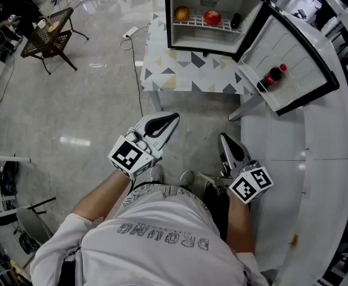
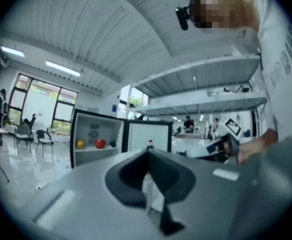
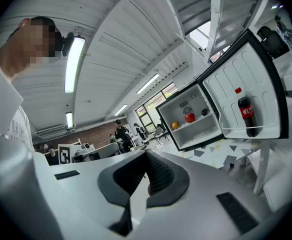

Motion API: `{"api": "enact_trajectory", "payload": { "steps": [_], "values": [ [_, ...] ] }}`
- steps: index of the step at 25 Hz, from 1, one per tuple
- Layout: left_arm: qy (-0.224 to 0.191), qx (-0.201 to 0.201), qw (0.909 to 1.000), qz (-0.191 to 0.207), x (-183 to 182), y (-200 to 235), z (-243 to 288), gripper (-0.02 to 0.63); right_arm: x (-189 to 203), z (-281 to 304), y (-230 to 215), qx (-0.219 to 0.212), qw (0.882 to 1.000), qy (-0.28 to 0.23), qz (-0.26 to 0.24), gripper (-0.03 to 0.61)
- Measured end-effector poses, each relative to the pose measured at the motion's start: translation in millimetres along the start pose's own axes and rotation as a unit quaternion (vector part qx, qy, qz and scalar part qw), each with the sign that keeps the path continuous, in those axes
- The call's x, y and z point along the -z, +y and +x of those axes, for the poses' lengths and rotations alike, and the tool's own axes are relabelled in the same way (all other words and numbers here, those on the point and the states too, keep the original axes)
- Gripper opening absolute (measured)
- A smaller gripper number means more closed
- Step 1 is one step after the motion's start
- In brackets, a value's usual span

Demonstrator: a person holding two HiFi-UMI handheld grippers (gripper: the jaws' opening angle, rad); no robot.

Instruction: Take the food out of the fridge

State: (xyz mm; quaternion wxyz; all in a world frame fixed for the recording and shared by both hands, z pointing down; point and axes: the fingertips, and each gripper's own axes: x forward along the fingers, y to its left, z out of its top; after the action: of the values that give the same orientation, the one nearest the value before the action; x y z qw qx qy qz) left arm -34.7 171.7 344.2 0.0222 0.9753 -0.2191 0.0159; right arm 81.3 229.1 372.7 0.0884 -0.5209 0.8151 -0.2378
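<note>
A small black fridge (image 1: 169,16) stands open on a table with a patterned cloth (image 1: 186,70), well ahead of me. On its wire shelf lie a yellow-orange fruit (image 1: 182,13), a red fruit (image 1: 212,18) and a small dark item (image 1: 236,21). A cola bottle (image 1: 273,76) stands in the open door (image 1: 299,58). My left gripper (image 1: 173,119) and right gripper (image 1: 221,137) are held close to my body, both shut and empty, pointing toward the fridge. The same fruits (image 3: 175,125) (image 3: 189,117) and the bottle (image 3: 247,115) show in the right gripper view.
A long white counter (image 1: 317,177) runs along the right, beside the fridge door. At the upper left are a mesh chair (image 1: 52,31) and a power strip with its cable (image 1: 130,33) on the tiled floor. People sit at desks in the background.
</note>
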Motion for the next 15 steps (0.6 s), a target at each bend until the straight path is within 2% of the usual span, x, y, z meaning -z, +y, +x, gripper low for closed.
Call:
{"api": "enact_trajectory", "payload": {
  "steps": [15],
  "values": [
    [0.006,-0.008,0.9999,-0.001,3.2,-3.4,9.7,0.008,-7.4,1.9,-4.5,-0.015,1.000,0.000,-0.013,-0.011]
  ]
}}
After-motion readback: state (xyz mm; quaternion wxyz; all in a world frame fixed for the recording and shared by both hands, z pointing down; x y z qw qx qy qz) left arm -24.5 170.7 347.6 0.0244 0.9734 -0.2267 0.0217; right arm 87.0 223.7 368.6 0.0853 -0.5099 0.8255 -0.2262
